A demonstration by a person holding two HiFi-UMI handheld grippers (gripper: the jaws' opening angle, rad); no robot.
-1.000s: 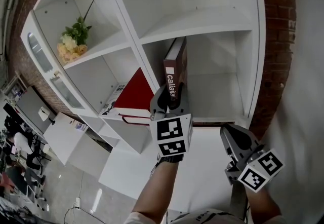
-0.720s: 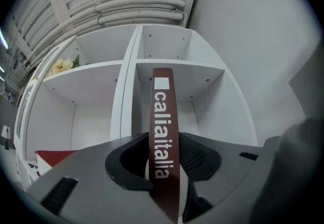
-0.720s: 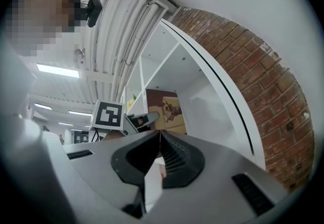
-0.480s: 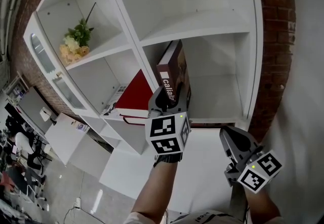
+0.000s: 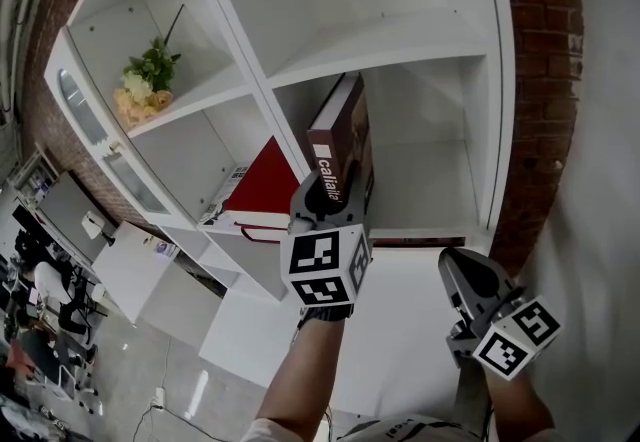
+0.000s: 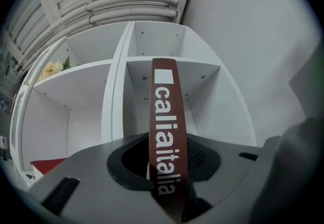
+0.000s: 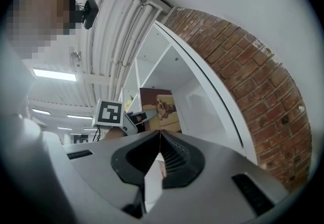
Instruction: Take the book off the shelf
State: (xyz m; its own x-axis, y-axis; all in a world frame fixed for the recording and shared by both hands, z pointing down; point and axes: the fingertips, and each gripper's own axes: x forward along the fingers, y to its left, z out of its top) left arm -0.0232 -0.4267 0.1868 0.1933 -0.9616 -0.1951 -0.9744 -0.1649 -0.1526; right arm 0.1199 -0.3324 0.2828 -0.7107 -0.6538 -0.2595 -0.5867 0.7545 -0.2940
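We have the book near the middle of the head view, in the shelf compartment just right of the vertical divider. It stands tilted, with its dark red spine and white lettering turned toward us. The left gripper has it by the lower part of the spine. In the left gripper view the spine runs straight up between the 2 jaws, which are closing on it and already seem to pinch it. The right gripper hangs at the lower right, well apart from the book, with its jaws pressed together on nothing.

We judge the book to be a stiff hardback, tall and probably fairly heavy for a narrow pinch. Its cover looks smooth, so it could slide between the pads. Held low on the spine, it will be top-heavy and may swing sideways as it clears the divider. A hold nearer mid-spine, or the right gripper steadying the front edge, would be safer.

The left gripper hides the foot of the book, so we cannot tell whether it rests on the shelf board. The cover picture in the right gripper view is too small to make out. A red item in the compartment to the left is partly hidden too.
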